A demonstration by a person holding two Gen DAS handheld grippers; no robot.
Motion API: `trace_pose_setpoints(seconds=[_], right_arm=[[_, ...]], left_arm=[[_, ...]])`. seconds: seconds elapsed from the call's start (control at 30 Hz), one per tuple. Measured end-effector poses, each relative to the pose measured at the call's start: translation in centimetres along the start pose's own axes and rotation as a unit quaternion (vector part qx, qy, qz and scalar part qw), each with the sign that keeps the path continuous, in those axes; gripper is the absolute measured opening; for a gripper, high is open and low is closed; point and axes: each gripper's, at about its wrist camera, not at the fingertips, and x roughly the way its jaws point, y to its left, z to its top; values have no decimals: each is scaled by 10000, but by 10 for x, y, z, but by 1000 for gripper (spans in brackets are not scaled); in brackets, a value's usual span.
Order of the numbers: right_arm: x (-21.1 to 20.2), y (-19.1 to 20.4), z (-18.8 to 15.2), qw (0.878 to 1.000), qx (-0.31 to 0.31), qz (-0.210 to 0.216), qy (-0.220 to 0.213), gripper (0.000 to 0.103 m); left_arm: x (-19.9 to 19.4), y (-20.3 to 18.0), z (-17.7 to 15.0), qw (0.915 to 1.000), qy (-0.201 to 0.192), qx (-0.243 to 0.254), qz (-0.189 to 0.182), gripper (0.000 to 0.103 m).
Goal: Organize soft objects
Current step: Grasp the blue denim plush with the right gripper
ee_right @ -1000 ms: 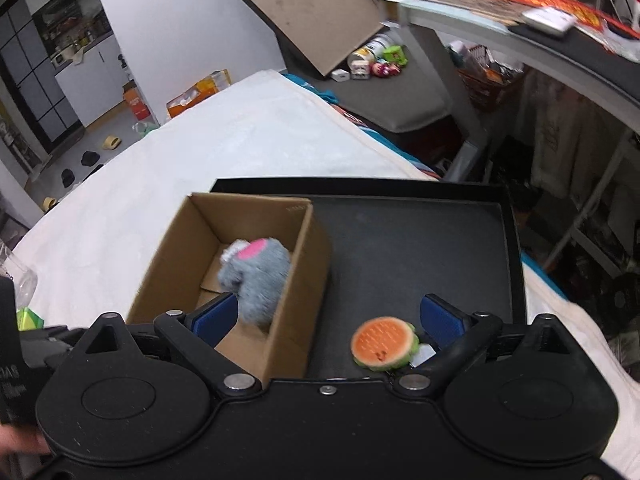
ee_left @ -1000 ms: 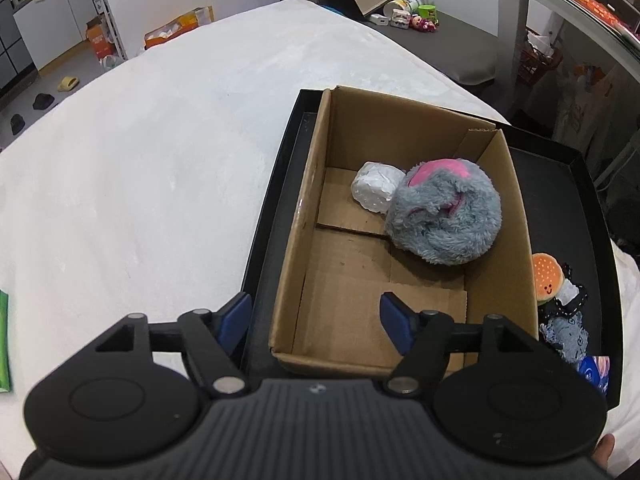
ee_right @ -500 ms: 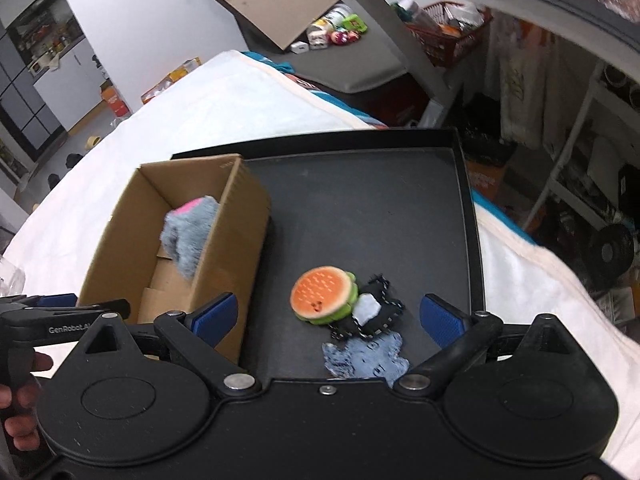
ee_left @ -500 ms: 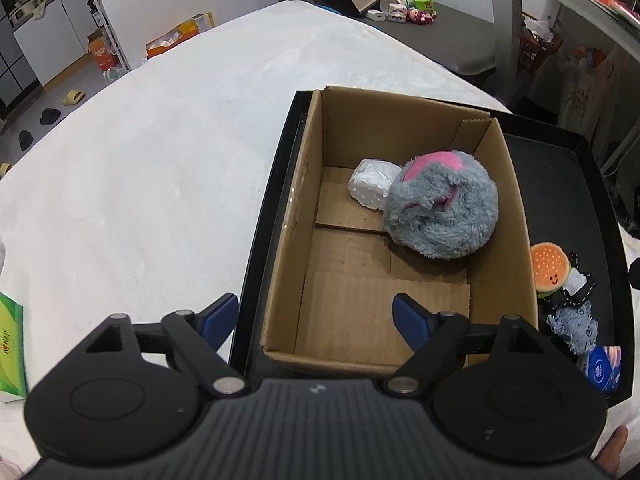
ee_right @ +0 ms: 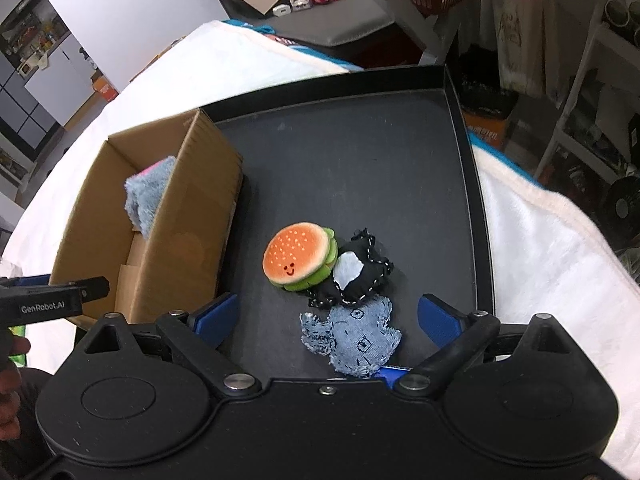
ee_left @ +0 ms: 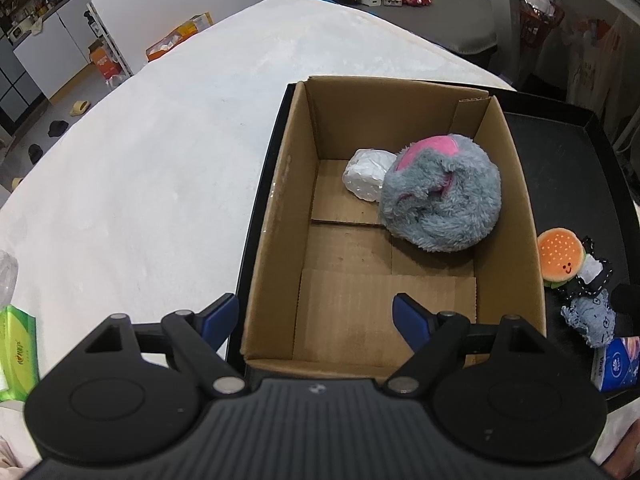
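Observation:
A cardboard box stands at the left of a black tray. Inside it lie a grey and pink plush ball and a white wrapped bundle. On the tray to the right of the box lie a burger plush, a black and white pouch and a blue denim piece. My left gripper is open and empty over the box's near wall. My right gripper is open and empty, just above the denim piece.
The tray rests on a white cloth-covered surface. A green tissue pack lies at the left edge, a blue tissue pack at the tray's near right corner. Shelves and clutter stand beyond the right edge.
My right gripper has moved right and down from over the box to over the three small soft items. My left gripper has drawn back slightly and stayed open.

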Motion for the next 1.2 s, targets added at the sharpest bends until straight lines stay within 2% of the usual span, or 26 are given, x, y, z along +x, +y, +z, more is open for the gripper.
trace_pose_setpoints(seconds=[0.3, 0.37, 0.43, 0.6, 0.67, 0.77, 0.8, 0.83, 0.93, 1.2], right_arm=[[22, -16, -4, 9995, 60, -91, 300, 89], [25, -17, -4, 9993, 76, -87, 347, 86], [29, -17, -5, 9990, 91, -99, 429, 75], [32, -13, -5, 9987, 76, -72, 501, 74], [35, -11, -7, 9983, -1, -87, 575, 70], [44, -10, -11, 9967, -83, -163, 786, 35], [45, -12, -12, 9964, -31, -118, 842, 26], [44, -14, -12, 9964, 31, -55, 841, 23], [37, -15, -9, 9974, 39, -112, 706, 21], [23, -8, -7, 9983, 98, 75, 562, 21]], left_arm=[[3, -13, 6, 9998, 43, 91, 197, 83], [4, -14, 6, 9997, 71, 79, 224, 83], [5, -14, 7, 9996, 87, 86, 259, 83], [6, -14, 8, 9994, 101, 97, 332, 83], [6, -15, 9, 9993, 100, 104, 334, 83], [7, -14, 9, 9993, 99, 99, 339, 83], [7, -14, 9, 9994, 99, 94, 332, 83], [7, -13, 9, 9994, 101, 90, 330, 83], [7, -11, 8, 9994, 101, 55, 317, 83], [4, 1, 8, 9996, 54, -66, 267, 83]])
